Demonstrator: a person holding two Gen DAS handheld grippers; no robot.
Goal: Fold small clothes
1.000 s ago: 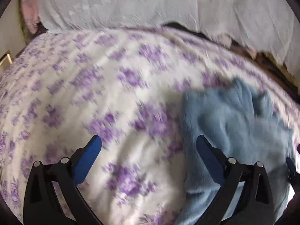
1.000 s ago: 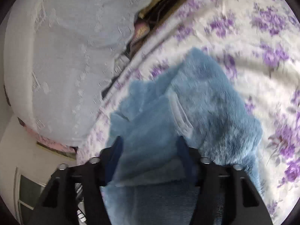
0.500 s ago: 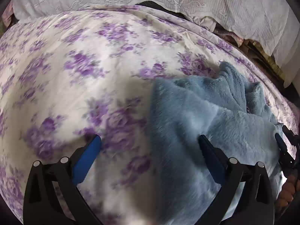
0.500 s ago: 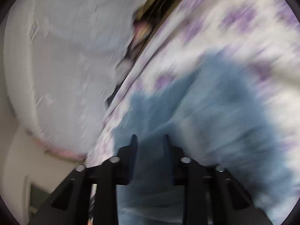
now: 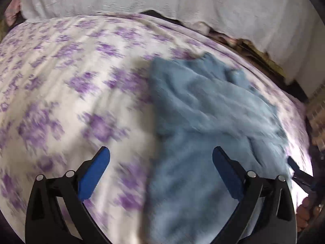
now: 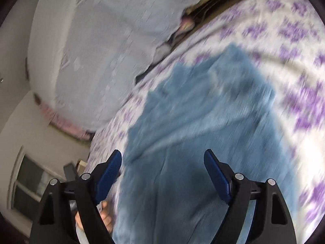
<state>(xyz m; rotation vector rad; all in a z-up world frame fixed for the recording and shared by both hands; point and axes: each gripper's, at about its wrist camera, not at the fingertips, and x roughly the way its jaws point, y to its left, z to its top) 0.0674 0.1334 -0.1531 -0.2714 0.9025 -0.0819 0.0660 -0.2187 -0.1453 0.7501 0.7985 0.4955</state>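
Lying rumpled on the purple-flowered bed sheet (image 5: 85, 85), the blue fleece garment (image 5: 205, 122) is free of the right gripper (image 6: 162, 172), whose jaws (pinched on a fold half a second ago) have just been opening and now stand wide above it. The left gripper (image 5: 160, 170) remains spread wide, grasping nothing, one finger over the sheet and one over the fleece.

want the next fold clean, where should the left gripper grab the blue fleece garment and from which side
Probably the blue fleece garment by its straight left edge, coming in from the bare floral bedsheet. That edge lies flat and unbunched; the far end is rumpled. The left gripper is already open there.
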